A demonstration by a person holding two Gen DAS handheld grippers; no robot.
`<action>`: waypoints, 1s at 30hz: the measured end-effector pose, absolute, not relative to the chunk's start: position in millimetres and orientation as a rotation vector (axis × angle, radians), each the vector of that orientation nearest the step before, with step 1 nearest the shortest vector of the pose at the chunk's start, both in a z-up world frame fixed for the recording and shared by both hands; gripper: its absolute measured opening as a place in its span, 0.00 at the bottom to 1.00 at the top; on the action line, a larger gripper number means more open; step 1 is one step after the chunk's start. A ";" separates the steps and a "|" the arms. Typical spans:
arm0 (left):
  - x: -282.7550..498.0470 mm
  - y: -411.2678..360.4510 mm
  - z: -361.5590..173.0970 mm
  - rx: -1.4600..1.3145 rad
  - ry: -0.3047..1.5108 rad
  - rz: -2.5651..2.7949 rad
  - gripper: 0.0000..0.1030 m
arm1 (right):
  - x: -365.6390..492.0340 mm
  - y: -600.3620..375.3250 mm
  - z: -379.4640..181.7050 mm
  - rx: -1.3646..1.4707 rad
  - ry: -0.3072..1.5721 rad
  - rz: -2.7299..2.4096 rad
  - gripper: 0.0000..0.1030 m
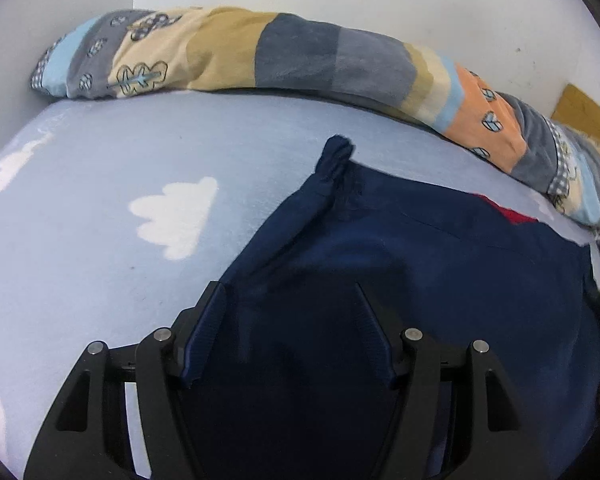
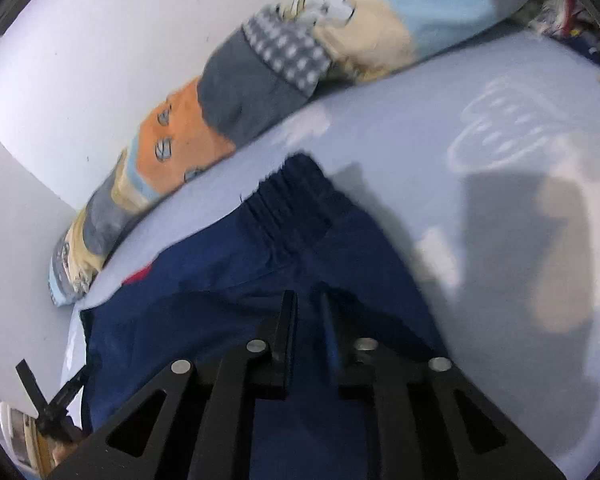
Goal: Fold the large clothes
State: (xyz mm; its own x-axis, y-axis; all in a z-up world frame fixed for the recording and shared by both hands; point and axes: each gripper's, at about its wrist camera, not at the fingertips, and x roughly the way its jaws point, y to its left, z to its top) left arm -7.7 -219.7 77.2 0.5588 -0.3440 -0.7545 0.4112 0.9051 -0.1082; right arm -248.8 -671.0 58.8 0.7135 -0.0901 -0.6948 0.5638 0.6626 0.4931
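A navy blue garment [image 1: 420,256] with a gathered elastic waistband lies on the light blue cloud-print bed sheet [image 1: 100,220]. A bit of red [image 1: 508,210] shows at its far edge. My left gripper [image 1: 290,294] is open just above the garment's near part, its fingers wide apart. In the right wrist view the same garment [image 2: 228,280] shows its waistband [image 2: 292,204] pointing toward the wall. My right gripper [image 2: 308,300] has its fingers nearly together over the cloth; motion blur hides whether cloth is pinched between them.
A long patchwork bolster [image 1: 300,56] lies along the white wall behind the garment; it also shows in the right wrist view [image 2: 228,104]. The left gripper's frame [image 2: 56,408] shows at the lower left there. A dark shadow [image 2: 528,232] falls on the sheet at right.
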 end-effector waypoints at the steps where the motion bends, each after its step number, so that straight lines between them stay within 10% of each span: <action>1: -14.2 -219.9 81.0 0.083 0.859 -0.458 0.62 | -252.8 -666.3 65.6 0.754 0.681 -0.394 0.17; 13: -56.0 -155.7 58.7 0.077 0.984 -0.398 0.88 | -295.2 -545.8 78.0 0.655 0.888 -0.185 0.26; 30: -123.5 -131.2 56.7 0.107 1.222 -0.355 0.91 | -400.9 -573.7 70.7 0.820 0.996 -0.533 0.25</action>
State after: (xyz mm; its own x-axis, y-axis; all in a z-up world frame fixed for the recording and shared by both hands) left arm -123.5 -131.2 56.7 0.2943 -0.2093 -0.9325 0.3234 0.9400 -0.1089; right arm -400.9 -573.7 70.7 0.4587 -0.0296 -0.8881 0.7225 0.5943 0.3533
